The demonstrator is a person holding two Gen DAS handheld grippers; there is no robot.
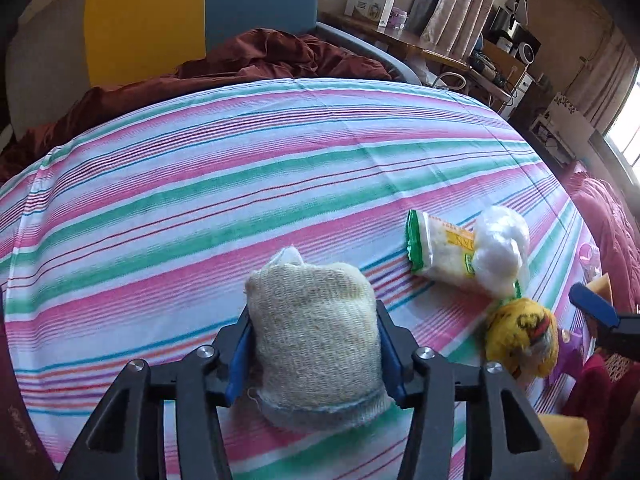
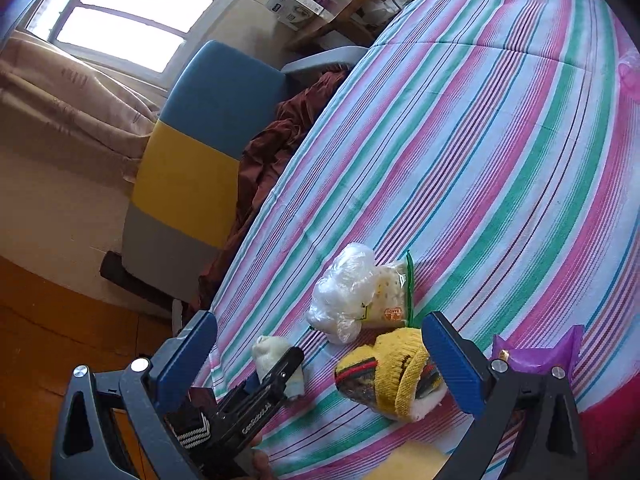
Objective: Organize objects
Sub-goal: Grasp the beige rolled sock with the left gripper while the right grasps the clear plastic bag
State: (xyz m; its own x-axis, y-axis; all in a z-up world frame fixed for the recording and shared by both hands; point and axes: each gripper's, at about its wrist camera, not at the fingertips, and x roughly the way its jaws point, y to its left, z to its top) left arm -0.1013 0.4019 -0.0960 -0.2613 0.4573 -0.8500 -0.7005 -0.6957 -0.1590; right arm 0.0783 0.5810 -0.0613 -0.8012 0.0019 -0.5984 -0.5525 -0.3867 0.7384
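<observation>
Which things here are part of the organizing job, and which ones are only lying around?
Part of the job:
- beige knitted bundle, gripped by the left gripper
- yellow knitted bundle
- green-edged packet
- white plastic bag

Just lying about:
- dark red blanket
- cardboard box
- curtain

The striped sheet [image 1: 240,168] has pink, green, white and blue lines and covers the big flat top. A dark red blanket [image 1: 256,60] lies bunched up at the far edge of the striped sheet. Behind the blanket stands a headboard [image 2: 200,148] with a blue part, a yellow part and a grey part. Past the far right corner of the striped sheet is a wooden desk [image 1: 420,46] with a white box [image 1: 370,2] on it. Pale curtains [image 1: 460,4] hang behind the desk. A bright window [image 2: 120,12] is on the wall beyond the headboard. The brown wood floor [image 2: 48,332] shows below the headboard, off the sheet's near left side.
</observation>
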